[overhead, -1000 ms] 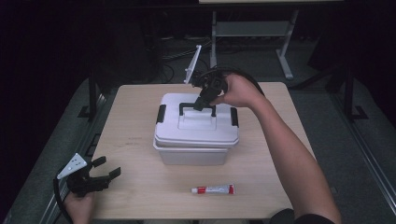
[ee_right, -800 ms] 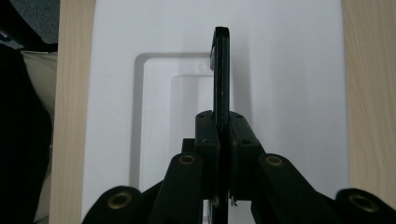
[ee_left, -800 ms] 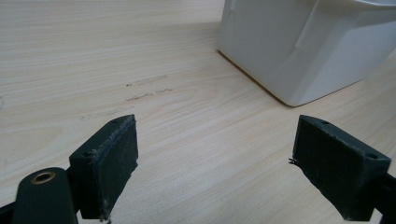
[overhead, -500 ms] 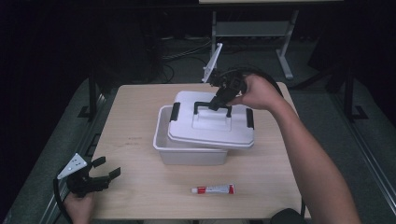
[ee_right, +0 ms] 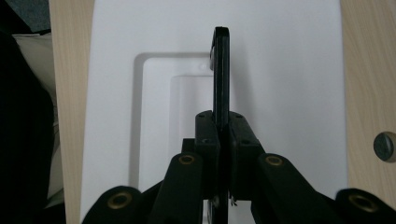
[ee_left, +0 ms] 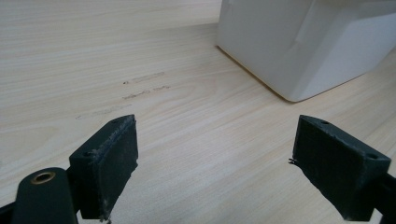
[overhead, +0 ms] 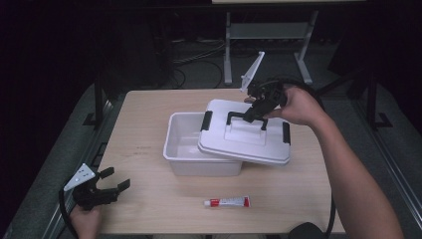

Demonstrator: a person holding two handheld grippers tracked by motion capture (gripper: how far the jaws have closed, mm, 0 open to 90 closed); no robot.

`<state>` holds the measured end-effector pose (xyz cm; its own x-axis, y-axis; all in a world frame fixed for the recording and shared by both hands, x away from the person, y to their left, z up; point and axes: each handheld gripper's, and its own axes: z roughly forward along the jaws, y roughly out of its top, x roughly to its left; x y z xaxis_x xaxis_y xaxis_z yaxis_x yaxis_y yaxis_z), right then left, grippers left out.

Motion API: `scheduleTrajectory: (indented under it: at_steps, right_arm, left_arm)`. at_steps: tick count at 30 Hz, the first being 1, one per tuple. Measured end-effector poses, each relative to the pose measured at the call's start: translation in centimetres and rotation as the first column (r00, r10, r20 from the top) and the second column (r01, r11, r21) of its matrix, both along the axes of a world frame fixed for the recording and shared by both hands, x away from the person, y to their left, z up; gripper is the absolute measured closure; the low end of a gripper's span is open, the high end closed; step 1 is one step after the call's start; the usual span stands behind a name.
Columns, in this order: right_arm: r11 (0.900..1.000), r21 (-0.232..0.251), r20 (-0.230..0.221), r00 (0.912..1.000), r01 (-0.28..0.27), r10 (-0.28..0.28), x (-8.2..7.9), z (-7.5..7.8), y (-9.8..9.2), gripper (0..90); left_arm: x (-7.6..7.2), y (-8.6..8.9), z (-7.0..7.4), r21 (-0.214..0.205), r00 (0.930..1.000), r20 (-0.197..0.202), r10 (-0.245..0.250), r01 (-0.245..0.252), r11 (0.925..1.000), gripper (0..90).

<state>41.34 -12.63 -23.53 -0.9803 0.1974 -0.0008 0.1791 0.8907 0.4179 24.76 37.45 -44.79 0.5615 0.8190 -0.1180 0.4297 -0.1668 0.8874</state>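
High view: right hand-held gripper (overhead: 255, 110) clamps lid handle (overhead: 246, 118), forearm outstretched.

Bright sharp tabletop, dark murky surroundings.

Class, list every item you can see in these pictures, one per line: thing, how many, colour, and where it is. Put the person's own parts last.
table: one, light wood, under everything.
box: one, white, open, at the table's middle.
lid: one, white with black latches, lifted and shifted to the right, partly over the box.
lid handle: one, black, on top of the lid, pinched between the right gripper's jaws.
tube: one, white and red, lying on the table in front of the box.
metal stand: one, grey, on the floor behind the table.
left gripper: one, black, jaws open, near the table's front left corner.
right gripper: one, black, shut on the lid handle.
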Motion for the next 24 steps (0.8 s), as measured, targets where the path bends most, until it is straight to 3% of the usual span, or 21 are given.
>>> scheduleTrajectory:
  at_steps: [24]
  right_arm:
    - [0.9889, 0.046, 0.006, 0.9899, 0.141, -0.141, -2.2, -1.1, -8.7, 84.4]
  left_arm:
    - [-0.1, 0.3, 0.0, 0.001, 0.9999, -0.005, 0.015, -0.015, 0.9999, 13.4]
